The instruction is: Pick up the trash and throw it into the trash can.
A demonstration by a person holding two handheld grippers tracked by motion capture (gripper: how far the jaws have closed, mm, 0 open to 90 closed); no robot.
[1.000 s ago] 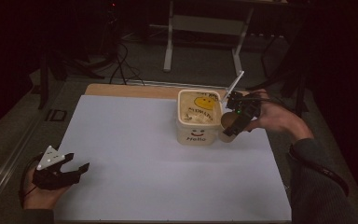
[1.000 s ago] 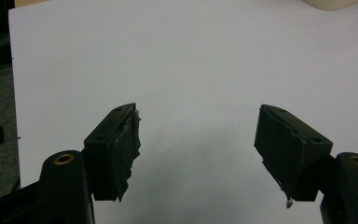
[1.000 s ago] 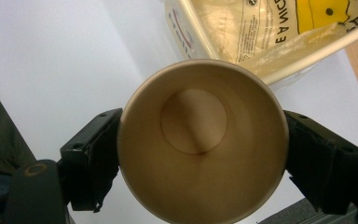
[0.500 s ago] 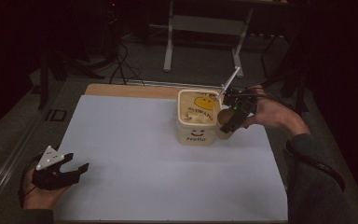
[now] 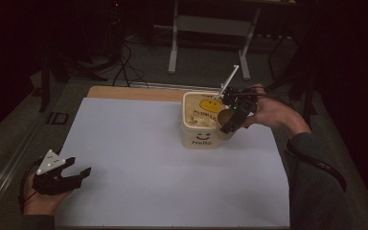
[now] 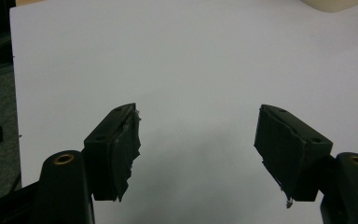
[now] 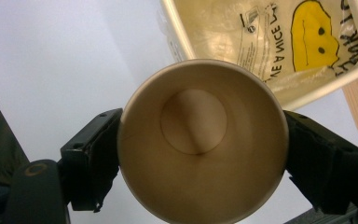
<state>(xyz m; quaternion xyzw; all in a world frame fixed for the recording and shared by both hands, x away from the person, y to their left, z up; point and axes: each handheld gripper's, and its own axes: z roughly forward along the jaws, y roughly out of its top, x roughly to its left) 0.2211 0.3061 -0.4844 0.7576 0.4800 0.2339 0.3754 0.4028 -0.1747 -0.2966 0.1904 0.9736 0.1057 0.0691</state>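
Lifted my right hand-held gripper (image 5: 228,118) slightly, pinching paper cup (image 7: 203,140) over tub (image 5: 201,125) rim near counter (image 5: 139,158) far edge; left hand-held gripper (image 6: 198,144) spread, near-left corner.

Paper cup (image 7: 202,140) rim cut off at 6 o'clock in right gripper view; tub (image 7: 279,51) cropped at 12 and 3; its print partly unreadable.

Bare white sheet (image 5: 139,158) lies open; only the bin (image 5: 202,134) obstructs.
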